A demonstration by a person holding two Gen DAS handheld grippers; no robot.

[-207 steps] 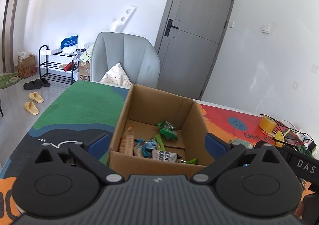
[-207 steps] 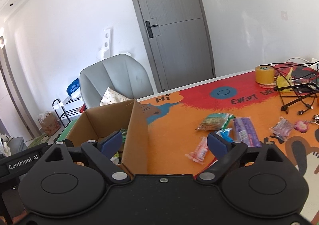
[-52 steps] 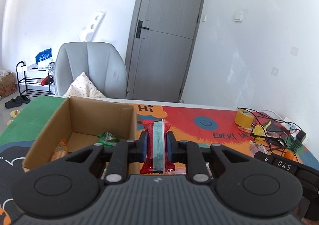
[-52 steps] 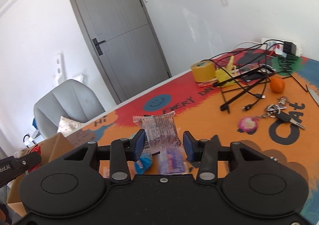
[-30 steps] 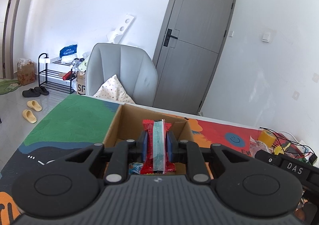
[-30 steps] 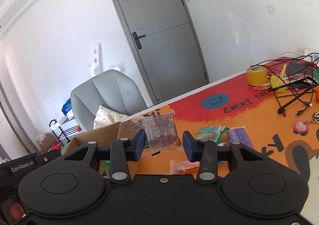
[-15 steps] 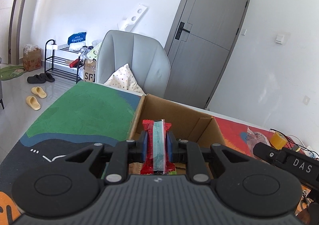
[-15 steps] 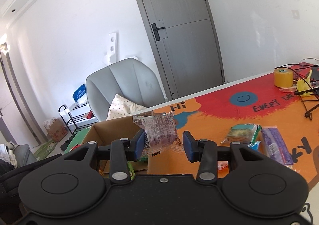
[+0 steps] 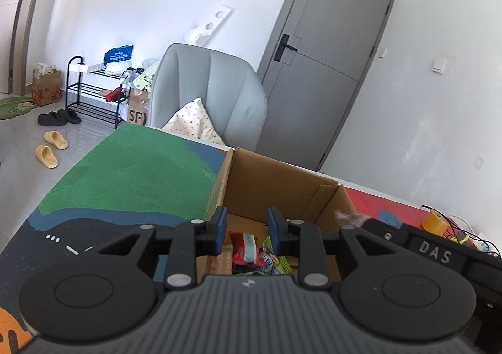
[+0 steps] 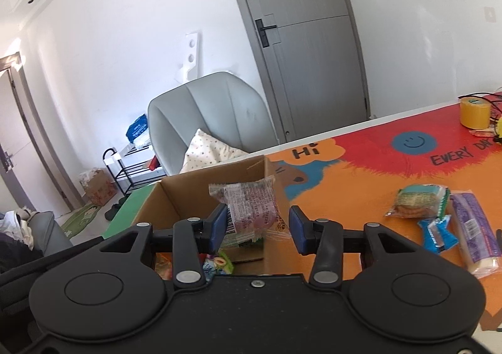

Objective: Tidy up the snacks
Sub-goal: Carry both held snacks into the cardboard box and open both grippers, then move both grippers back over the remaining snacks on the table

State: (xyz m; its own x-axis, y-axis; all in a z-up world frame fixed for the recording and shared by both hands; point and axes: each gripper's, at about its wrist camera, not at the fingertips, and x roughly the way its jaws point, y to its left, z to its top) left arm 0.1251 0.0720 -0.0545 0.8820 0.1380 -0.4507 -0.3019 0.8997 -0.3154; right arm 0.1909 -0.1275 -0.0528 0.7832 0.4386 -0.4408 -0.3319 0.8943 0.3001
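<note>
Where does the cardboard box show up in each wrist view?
Left wrist: cardboard box sits centre-right, just beyond the open left tool.
Right wrist: cardboard box sits centre-left, behind the right tool.
Shared landmark: grey chair behind it.
</note>
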